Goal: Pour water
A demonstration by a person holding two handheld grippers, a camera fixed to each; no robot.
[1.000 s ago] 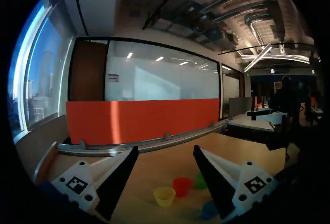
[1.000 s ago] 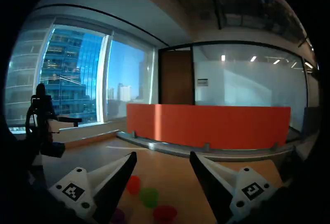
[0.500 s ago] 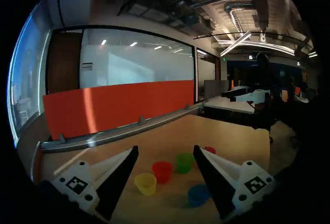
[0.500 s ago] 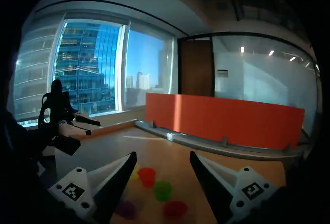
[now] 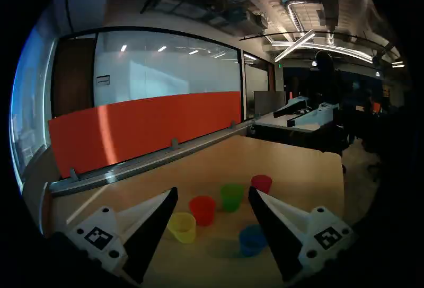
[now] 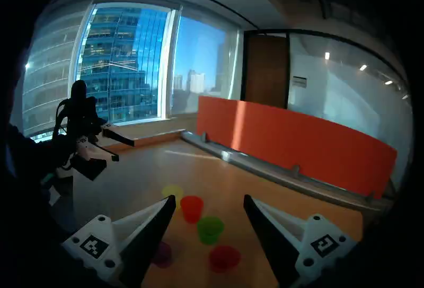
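Wooden office table (image 5: 297,166), coloured cups (image 5: 203,209) upright, none gripped. I find left gripper (image 5: 212,190) and right gripper (image 6: 208,198) fingers apart, empty; pouring apparently not yet started.

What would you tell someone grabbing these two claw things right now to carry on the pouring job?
Left claw: open, empty, above the table. Right claw: open, empty too.
Five cups stand upright in a loose cluster ahead: yellow cup, orange cup, green cup, red cup, blue cup.
Done: nothing grasped, nothing poured.
To do: pick a cup and pour. Whether any holds water, I cannot tell.
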